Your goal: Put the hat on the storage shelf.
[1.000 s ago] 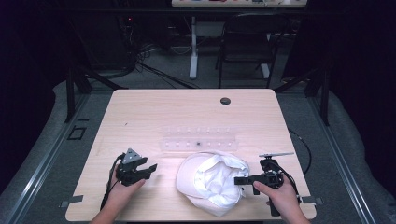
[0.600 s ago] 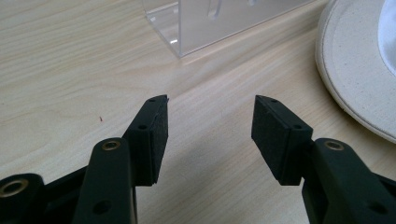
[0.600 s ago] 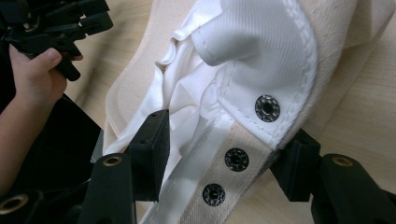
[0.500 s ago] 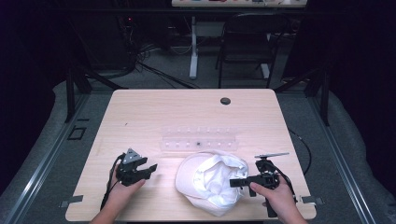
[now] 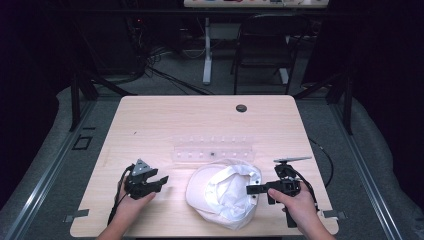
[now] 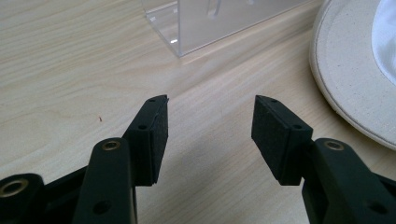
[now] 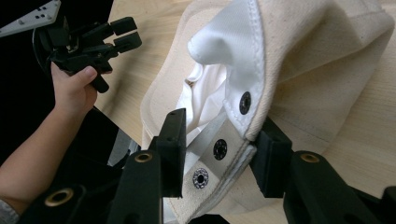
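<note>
One cream cap (image 5: pixel 223 195) upside down, strap toward right gripper (image 5: pixel 252 189)

table (image 5: pixel 165 120): light wood top, rounded corners, bare near its far edge
clear rack (image 5: pixel 214 149): see-through plastic, lies flat mid-table, a row of small pegs along it
grommet (image 5: pixel 241 108): dark round hole near the far edge, right of centre
chair (image 5: pixel 262 42): dark, beyond the table
white post (image 5: pixel 206 50): upright on the floor behind the table
cables (image 5: pixel 165 75): loose on the grey floor
</note>
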Demonstrator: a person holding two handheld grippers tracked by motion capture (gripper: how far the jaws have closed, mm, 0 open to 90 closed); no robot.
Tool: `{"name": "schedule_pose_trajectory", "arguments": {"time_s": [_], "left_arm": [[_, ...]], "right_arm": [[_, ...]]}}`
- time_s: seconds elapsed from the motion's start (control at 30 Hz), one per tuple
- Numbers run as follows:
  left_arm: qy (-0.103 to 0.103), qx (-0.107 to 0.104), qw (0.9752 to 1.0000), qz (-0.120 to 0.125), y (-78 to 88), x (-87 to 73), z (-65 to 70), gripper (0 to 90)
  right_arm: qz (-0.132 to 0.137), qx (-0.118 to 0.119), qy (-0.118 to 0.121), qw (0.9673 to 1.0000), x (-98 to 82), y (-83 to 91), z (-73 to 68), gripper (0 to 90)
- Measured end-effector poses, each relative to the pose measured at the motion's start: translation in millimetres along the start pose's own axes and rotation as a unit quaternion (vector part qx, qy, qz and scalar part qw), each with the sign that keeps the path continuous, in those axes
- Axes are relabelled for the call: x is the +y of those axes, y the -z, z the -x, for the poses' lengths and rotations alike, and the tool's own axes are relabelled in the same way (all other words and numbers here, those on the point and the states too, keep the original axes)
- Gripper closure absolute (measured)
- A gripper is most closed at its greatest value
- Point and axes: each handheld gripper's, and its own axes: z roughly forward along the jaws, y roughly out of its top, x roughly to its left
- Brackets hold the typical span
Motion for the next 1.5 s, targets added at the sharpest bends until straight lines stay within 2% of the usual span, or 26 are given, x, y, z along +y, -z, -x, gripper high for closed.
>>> {"name": "schedule_pose_trajectory", "arguments": {"time_s": [0.1,0.17,0.3,0.53,0.63,1.0,1.03,1.1,1.13,1.27,1.5], "left_arm": [[0.0,0.0,1.0,0.0,0.2,0.0,0.0,46.5],[0.002,0.0,1.0,0.0,0.1,0.0,0.0,46.5],[0.001,0.001,1.0,0.001,-0.1,0.0,0.1,46.5],[0.001,0.001,1.0,0.0,-0.1,0.0,0.1,46.5],[0.001,0.0,1.0,0.0,0.0,-0.1,0.1,46.5],[0.002,0.0,1.0,0.0,-0.2,-0.2,-0.1,46.5],[0.002,0.001,1.0,-0.001,-0.3,-0.2,0.0,46.5],[0.002,0.0,1.0,-0.001,-0.2,-0.2,0.1,46.5],[0.003,0.0,1.0,0.0,-0.1,-0.2,0.1,46.5],[0.003,0.0,1.0,-0.001,-0.2,-0.2,-0.1,46.5],[0.004,0.0,1.0,-0.001,-0.4,-0.3,0.0,46.5]], "right_arm": [[0.001,-0.002,-0.009,1.0,2.0,0.7,0.0,70.6],[-0.001,-0.001,-0.015,0.9999,2.9,0.2,0.2,74.0],[-0.011,-0.007,-0.011,0.9998,4.4,-0.4,1.1,77.5],[-0.016,-0.016,-0.007,0.9997,7.3,1.3,-0.4,79.1],[-0.015,-0.032,0.001,0.9994,10.9,3.9,-2.6,79.1],[-0.014,-0.063,0.007,0.9979,25.7,14.9,-10.4,79.4],[-0.023,-0.072,0.015,0.997,30.3,18.3,-12.5,79.4],[-0.019,-0.076,0.013,0.9968,32.1,18.9,-14.2,79.4],[-0.028,-0.08,0.021,0.9962,35.3,21.5,-15.1,79.5],[-0.034,-0.096,0.024,0.9945,42.3,26.0,-21.0,79.6],[-0.049,-0.137,0.038,0.9886,53.6,30.9,-32.4,79.4]]}}
